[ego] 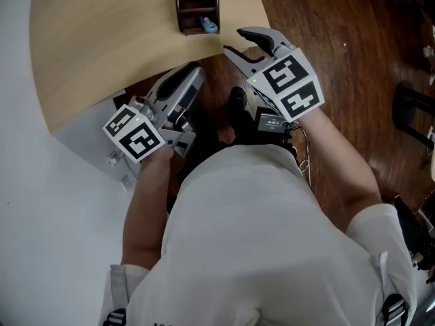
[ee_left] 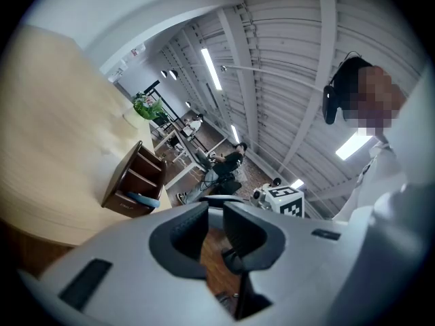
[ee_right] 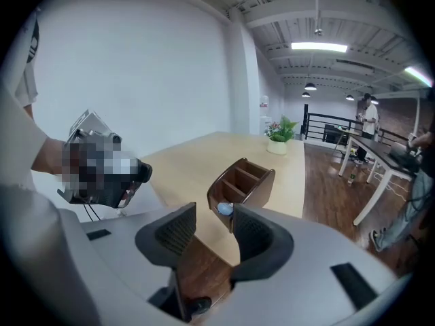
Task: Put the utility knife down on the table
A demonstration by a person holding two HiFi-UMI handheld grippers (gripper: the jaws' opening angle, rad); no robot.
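Your left gripper (ee_left: pixel 214 217) has its jaws narrowly parted on nothing; your right gripper (ee_right: pixel 214 226) stands wider, also empty; the light-blue utility knife (ego: pixel 208 25) lies in the dark brown wooden organiser (ego: pixel 182 5) on the pale wooden table (ego: pixel 102 39), beyond both grippers.

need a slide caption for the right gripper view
Right gripper, jaws apart and empty, facing a brown wooden organizer with a blue item in it, on a pale wooden table.

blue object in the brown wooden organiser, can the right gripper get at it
Probably yes: the right gripper, jaws apart, faces the open side of the brown wooden organiser, where the light blue object shows with nothing between.
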